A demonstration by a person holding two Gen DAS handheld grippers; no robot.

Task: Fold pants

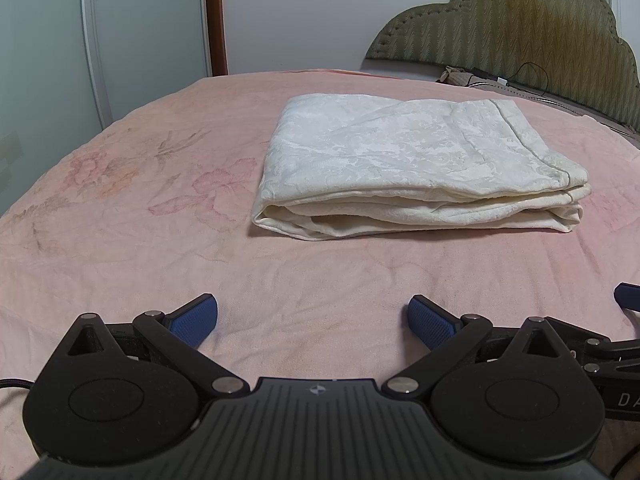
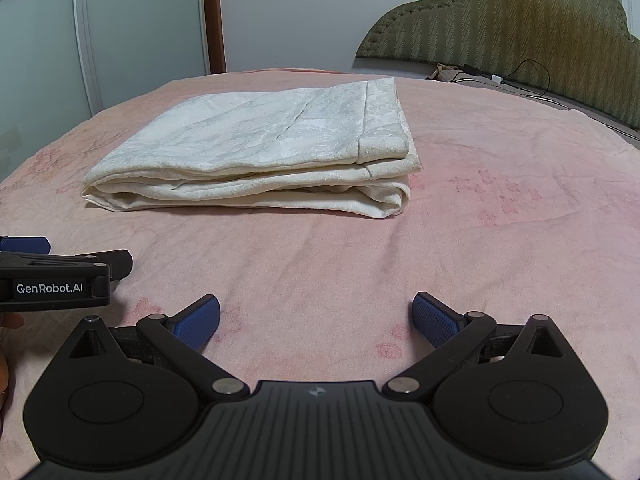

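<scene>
Cream-white pants (image 1: 416, 164) lie folded into a thick rectangular stack on the pink bed; in the right wrist view the same pants (image 2: 256, 152) sit ahead and to the left. My left gripper (image 1: 313, 322) is open, low over the sheet, well short of the stack, nothing between its blue pads. My right gripper (image 2: 316, 320) is open too, near the bed's front, holding nothing. The left gripper's body (image 2: 56, 280) shows at the left edge of the right wrist view, and a blue fingertip of the right gripper (image 1: 628, 296) pokes in at the right edge of the left wrist view.
The pink floral bedsheet (image 1: 160, 220) covers the whole bed. An olive padded headboard (image 1: 520, 28) stands at the back right, with a black cable and small items (image 1: 500, 80) at its foot. White wardrobe doors (image 1: 48, 48) and a brown door frame (image 1: 214, 16) are behind.
</scene>
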